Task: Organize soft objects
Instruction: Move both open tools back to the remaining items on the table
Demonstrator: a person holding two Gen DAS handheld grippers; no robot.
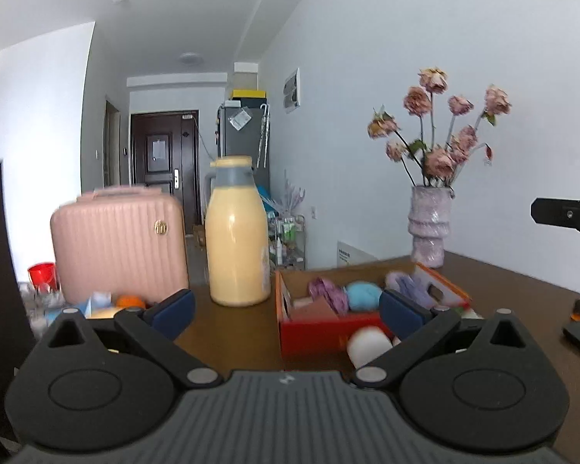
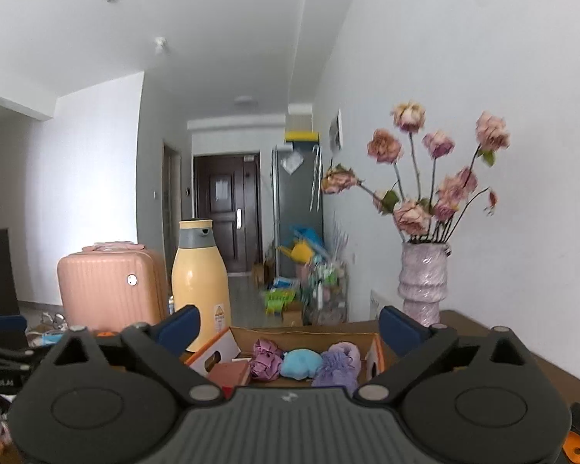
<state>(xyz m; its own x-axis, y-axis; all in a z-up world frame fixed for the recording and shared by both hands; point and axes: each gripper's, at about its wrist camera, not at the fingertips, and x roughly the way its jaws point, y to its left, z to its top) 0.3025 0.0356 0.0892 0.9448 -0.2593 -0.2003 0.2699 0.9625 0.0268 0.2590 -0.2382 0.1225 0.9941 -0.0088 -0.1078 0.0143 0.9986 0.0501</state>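
Fingers of your left gripper (image 1: 286,311) and right gripper (image 2: 290,328) are spread wide and empty over the box (image 2: 375,352) of soft balls (image 2: 301,363) on the tabletop (image 1: 228,332), so watch the tall yellow bottle (image 1: 236,232) and the vase (image 2: 423,282), which a wide swing could topple.

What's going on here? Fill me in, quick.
A person holds a gripper in each hand and is sorting soft things into a cardboard box on a brown table. A pink ball, a blue one and a purple one lie in the box. A white ball sits outside its near wall. The left gripper and right gripper are both open, with nothing between their fingers.
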